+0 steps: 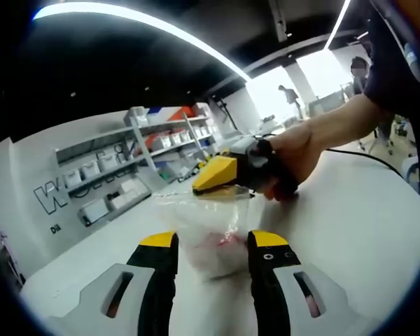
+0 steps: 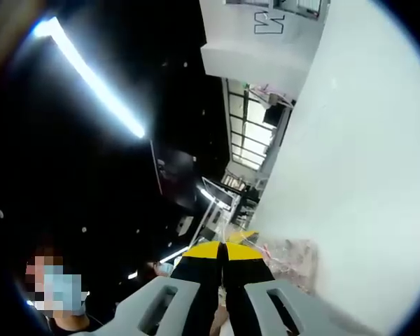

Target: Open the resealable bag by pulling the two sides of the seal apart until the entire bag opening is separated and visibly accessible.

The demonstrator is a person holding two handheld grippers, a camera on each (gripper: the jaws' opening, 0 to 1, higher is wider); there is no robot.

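One clear bag [image 1: 213, 241] on the table [image 1: 350, 210], left gripper [image 1: 215, 241] spread, right gripper [image 2: 225, 250] pinching its seal.

The bag [image 1: 213, 234] lies on the worktop [image 1: 350, 217], between the two jaws of the left hand-held gripper [image 1: 215, 241] and reaching beyond them. The right hand-held gripper [image 1: 220, 175], held in a hand [image 1: 294, 157], sits at the bag's far edge. Shelves [image 1: 126, 168] stand behind the worktop, to the left. In the right gripper view, the bag [image 2: 290, 255] lies just right of the right hand-held gripper [image 2: 224, 250].
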